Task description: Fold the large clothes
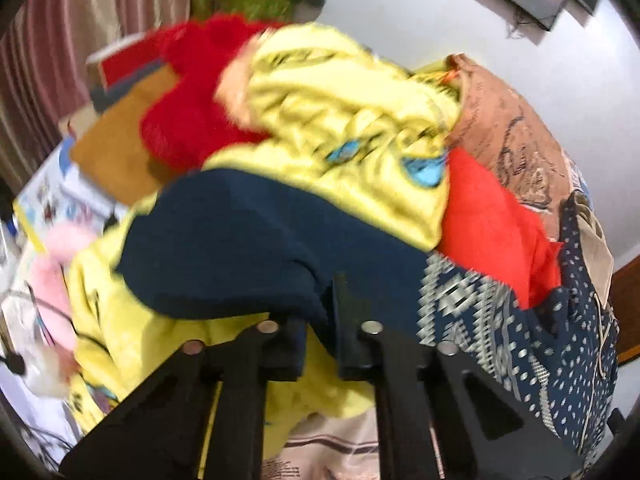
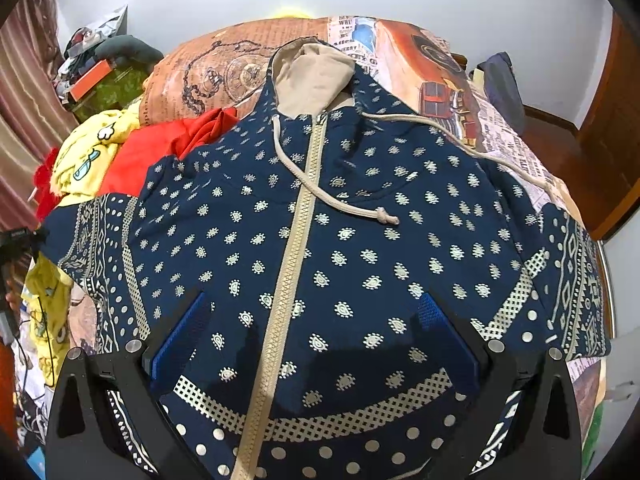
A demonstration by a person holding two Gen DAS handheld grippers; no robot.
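Hem of the navy paisley-print zip hoodie [image 2: 320, 240] sits nearest, front up, flat on the printed bedspread [image 2: 440, 64], hood at 12 o'clock. Right gripper [image 2: 314, 340] spread wide over the hem, holding nothing. Left gripper [image 1: 316, 344] narrow, pinching the navy sleeve [image 1: 224, 240], 9 o'clock side, over the yellow cartoon-print garment [image 1: 340, 120]. Likely step: sleeve fold-in. Next: carry it across the beige zipper [image 2: 296, 240].

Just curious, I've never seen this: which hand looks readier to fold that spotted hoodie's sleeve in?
Left. The left gripper looks pinched on the navy sleeve; the right gripper hangs open over the front of the hoodie, holding nothing.
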